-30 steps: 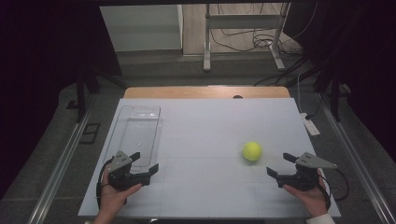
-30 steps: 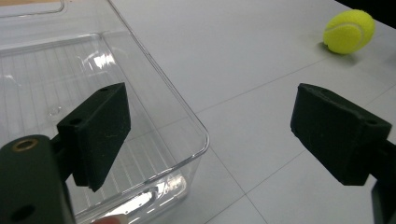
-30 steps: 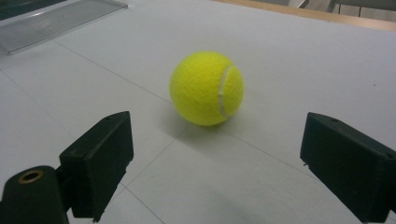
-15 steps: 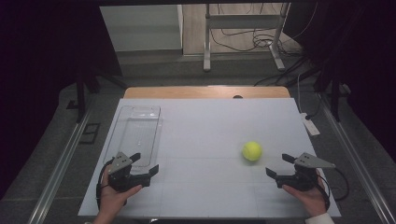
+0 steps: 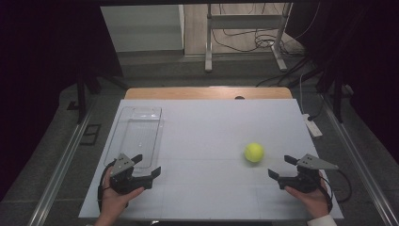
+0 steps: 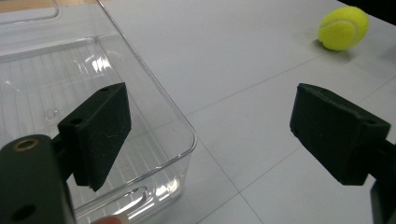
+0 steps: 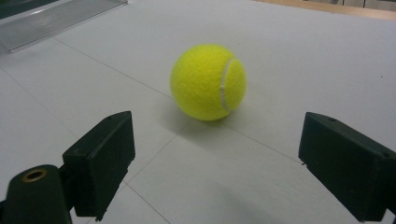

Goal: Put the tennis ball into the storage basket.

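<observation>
High view: at the bottom of the frame two hands are seen, each with a gripper. The left gripper (image 5: 145, 167) is held at lower left, just at the near end of the tray (image 5: 123, 141); the right gripper (image 5: 281, 167) is held at lower right, its jaws turned toward the ball (image 5: 254, 152), which lies just up and left of them on the white table (image 5: 207, 127). The right gripper is judged to be lined up for a grasp of the ball, while the left is parked by the tray, probably to steady it or to wait there as the ball is brought over.

In the right gripper view the jaws are spread wide at lower left and lower right, wider than the ball; nothing is held or touched, and the ball (image 7: 208, 82) sits centred beyond them, apart from both pads, white seam facing right. In the left gripper view the jaws are likewise wide apart and empty; the left pad is seen over the tray's (image 6: 154, 93) near corner, though contact cannot be told. The tray is clear, ribbed and empty. Farther off, at upper right of that view, the ball (image 6: 343, 28) is seen well apart from the tray.
</observation>
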`<state>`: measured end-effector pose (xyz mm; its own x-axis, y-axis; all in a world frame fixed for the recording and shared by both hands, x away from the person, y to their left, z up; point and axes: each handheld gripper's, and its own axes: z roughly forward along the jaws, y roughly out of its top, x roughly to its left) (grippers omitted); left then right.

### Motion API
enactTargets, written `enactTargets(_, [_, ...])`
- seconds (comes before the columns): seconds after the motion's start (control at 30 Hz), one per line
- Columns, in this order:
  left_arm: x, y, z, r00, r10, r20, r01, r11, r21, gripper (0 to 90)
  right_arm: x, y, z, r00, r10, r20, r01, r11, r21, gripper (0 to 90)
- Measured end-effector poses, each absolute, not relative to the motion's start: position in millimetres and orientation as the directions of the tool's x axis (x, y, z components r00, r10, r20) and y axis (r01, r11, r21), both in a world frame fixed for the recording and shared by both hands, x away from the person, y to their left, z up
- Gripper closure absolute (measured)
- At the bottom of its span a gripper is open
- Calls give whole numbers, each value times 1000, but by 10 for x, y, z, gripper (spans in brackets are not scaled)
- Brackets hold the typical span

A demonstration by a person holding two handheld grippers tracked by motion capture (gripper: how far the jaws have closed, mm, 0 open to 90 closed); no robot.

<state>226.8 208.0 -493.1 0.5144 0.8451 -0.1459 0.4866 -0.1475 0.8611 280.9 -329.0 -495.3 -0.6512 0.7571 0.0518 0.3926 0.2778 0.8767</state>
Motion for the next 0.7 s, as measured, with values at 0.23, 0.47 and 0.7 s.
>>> enactTargets(0.23, [2276, 2070, -4926, 517, 844, -145, 487, -150, 860, 136, 2790, -3301, -4955, -649, 759, 53, 395, 277, 876, 116])
enactTargets(0.47, [2289, 2048, -4909, 518, 843, -144, 490, -155, 858, 139, 2796, -3304, -4963, -651, 757, 56, 395, 275, 877, 116])
enactTargets(0.7, [2274, 2013, -4884, 524, 841, -133, 486, -167, 858, 142, 2797, -3307, -4964, -649, 759, 57, 397, 274, 876, 117])
